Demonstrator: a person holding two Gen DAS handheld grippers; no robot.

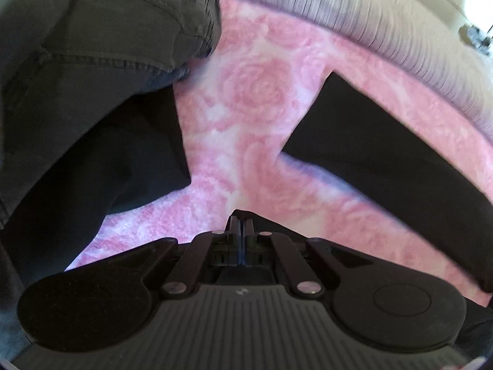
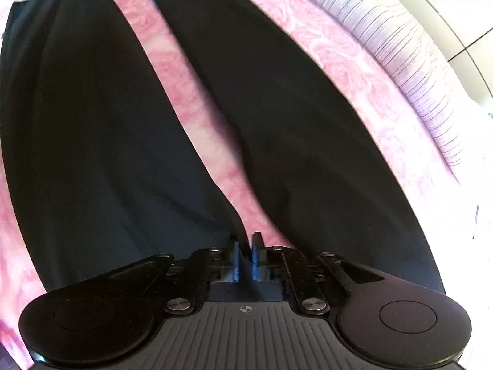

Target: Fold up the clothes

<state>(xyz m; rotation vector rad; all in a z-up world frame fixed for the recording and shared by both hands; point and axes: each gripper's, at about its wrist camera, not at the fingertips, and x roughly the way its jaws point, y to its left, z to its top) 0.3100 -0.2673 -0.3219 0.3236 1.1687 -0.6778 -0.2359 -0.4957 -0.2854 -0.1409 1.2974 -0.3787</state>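
Black trousers are seen spread flat on a pink rose-patterned blanket, which serves as the landmark here. In the right wrist view the two legs are laid out on the blanket, parted by a narrow wedge of pink that tapers towards the crotch just ahead of the gripper. The right leg is set nearer the blanket's far edge, where a pale ribbed bed covering is met; the left leg is laid on the opposite side of the wedge.

The right gripper is pointed steeply down at the blanket, directly over the place where the wedge of pink closes. Its blue pads are held a narrow gap apart. The crotch fabric is seen right at the tips, but whether any of it is pinched cannot be told.

In the left wrist view, the left gripper is held above the blanket with its jaws pressed fully together and nothing caught between them. The hem ends of the trouser legs are seen to either side on the blanket: one leg end to the right with a squared corner, the other to the left. A grey denim garment is laid partly over the left-hand leg end, at the blanket's upper left. The view is somewhat blurred.
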